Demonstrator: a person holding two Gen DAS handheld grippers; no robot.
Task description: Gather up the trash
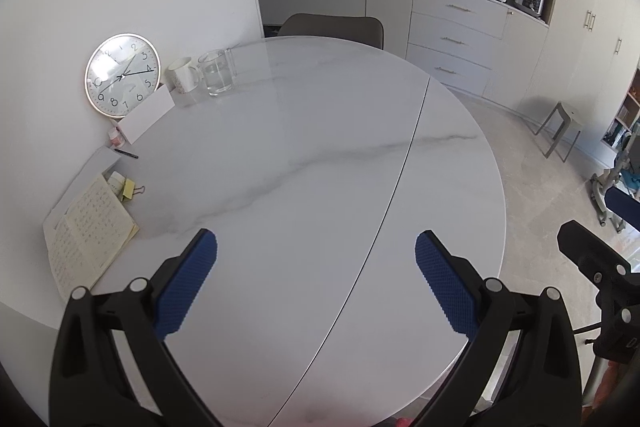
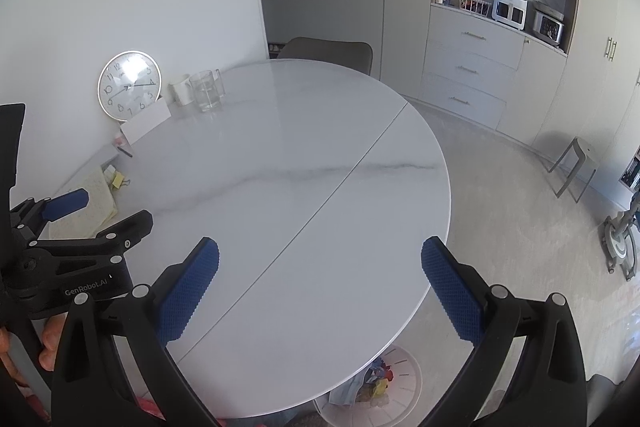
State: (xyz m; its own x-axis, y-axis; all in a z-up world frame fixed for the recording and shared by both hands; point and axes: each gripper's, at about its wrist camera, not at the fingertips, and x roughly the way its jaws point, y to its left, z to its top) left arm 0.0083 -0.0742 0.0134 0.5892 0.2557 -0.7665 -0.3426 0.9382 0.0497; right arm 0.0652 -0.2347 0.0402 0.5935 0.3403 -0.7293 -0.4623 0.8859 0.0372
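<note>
Right wrist view: trash in bin below table. Both grippers, left and right, spread wide, empty. Probably finished; otherwise scan near notebook next.

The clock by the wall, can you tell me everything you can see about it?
The clock is round, with a white face, black numbers, thin black hands and a shiny silver-looking rim. Light glares off its front cover. It is not hung up: it stands tilted at the back edge of the table, apparently leaning on the wall. A white box sits right in front of its lower edge, and a mug stands beside it.
</note>
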